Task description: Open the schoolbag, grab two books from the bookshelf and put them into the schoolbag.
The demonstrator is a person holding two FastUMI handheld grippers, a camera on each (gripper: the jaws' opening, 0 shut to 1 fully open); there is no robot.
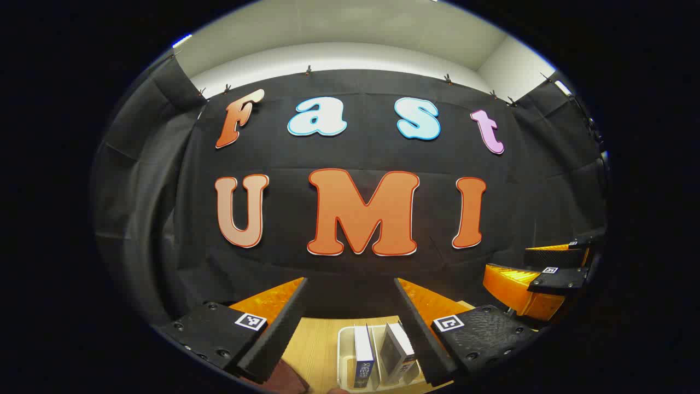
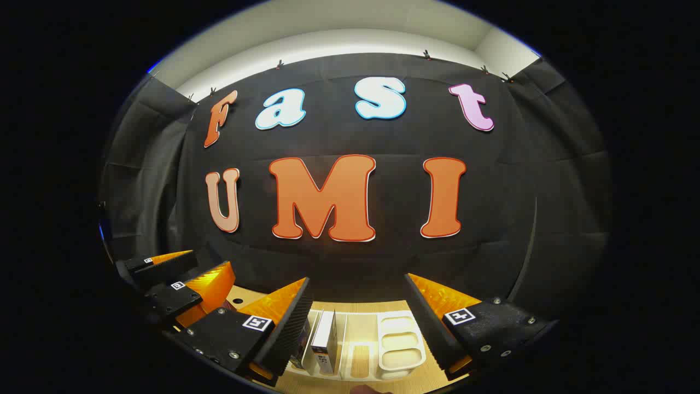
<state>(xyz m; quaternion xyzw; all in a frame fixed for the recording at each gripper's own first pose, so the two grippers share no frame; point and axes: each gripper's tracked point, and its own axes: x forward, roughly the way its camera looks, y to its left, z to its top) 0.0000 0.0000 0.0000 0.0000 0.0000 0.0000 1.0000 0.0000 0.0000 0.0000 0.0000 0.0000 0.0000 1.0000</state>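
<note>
White bookshelf below both grippers, jaws spread wide, holding nothing.

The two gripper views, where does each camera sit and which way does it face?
Left gripper view: rides on the left tool, facing the booth's cloth wall; its own open fingers frame the white bookshelf with books; the right tool shows at right.
Right gripper view: rides on the right tool, facing the same wall; own open fingers, left tool at left.
Shared: wall, wooden table, bookshelf.
</note>
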